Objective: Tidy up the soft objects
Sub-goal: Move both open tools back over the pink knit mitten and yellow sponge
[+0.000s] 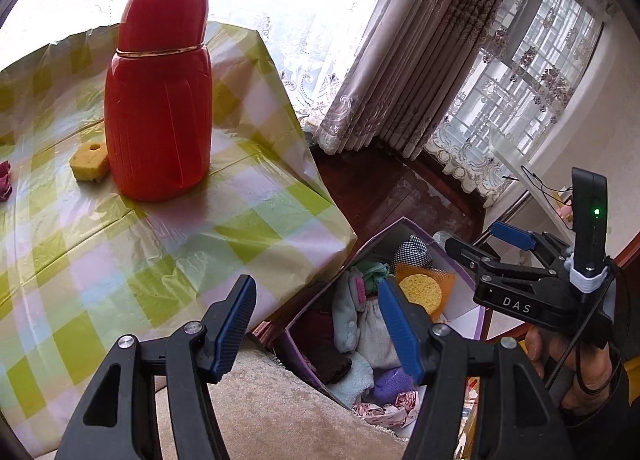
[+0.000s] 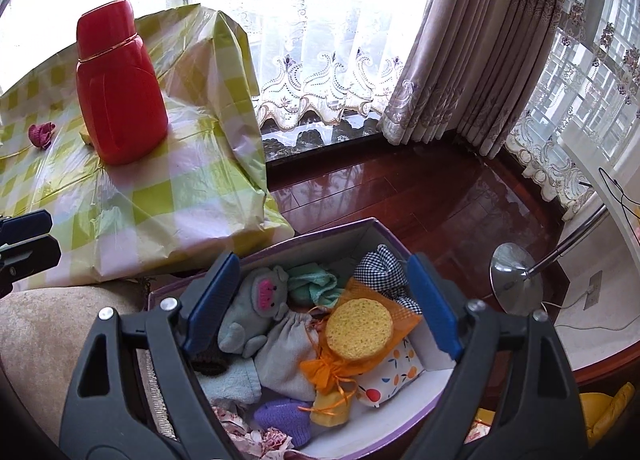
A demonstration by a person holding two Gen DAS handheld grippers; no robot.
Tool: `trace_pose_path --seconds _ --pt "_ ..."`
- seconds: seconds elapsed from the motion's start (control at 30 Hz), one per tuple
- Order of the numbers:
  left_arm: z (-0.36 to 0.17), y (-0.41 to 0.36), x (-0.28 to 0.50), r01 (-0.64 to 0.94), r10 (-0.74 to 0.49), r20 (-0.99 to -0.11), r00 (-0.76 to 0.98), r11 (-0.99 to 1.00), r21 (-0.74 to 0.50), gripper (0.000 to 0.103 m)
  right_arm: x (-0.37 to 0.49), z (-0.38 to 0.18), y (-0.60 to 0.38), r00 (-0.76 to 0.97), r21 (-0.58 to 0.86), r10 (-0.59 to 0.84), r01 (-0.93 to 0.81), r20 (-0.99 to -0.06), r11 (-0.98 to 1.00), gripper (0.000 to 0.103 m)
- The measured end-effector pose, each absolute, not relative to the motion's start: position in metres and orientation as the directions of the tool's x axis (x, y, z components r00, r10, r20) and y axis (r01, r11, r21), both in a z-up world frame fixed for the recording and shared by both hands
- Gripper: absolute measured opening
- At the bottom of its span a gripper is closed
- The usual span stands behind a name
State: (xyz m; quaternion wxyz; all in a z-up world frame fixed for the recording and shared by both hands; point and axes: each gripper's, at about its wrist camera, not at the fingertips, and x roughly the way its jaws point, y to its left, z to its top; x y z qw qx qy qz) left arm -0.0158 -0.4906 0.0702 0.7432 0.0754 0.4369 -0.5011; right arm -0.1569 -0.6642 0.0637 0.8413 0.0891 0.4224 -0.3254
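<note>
The only readable lettering is "DAS", in pale capitals on the black body of the right gripper (image 1: 520, 260), as seen from the left wrist view. The letters stand on the flat side plate behind that gripper's jaws, toward the hand (image 1: 576, 368) that carries it, and run slightly tilted along the plate. From the left gripper's (image 1: 316, 324) jaws, this plate lies off to the right and a little above. Just above the lettering, a black upright device (image 1: 588, 219) strapped to the same gripper bears a lit green dot, with no characters legible on it. The right wrist view shows no readable text anywhere.
</note>
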Motion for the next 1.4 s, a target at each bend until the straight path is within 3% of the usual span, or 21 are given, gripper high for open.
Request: trace_pose_path --seconds 0.67,1.1,1.4 --pt "0.063 -0.37 0.09 0.606 -0.589 -0.73 0.346 0.734 -0.306 0.064 -0.036 0.07 -0.538 0.598 -0.09 -0.25 0.284 -0.761 0.955 0.087" --pt "0.062 -0.296 0.155 0.442 -0.501 -0.721 0.478 0.847 -0.296 0.064 0.063 0.064 -0.458 0.637 -0.249 -0.178 -0.023 -0.75 0.968 0.087" --pt "0.055 -0.266 0.204 0.358 -0.439 -0.731 0.522 0.891 -0.28 0.064 0.159 0.042 -0.439 0.512 -0.312 -0.138 -0.271 -0.848 0.911 0.088"
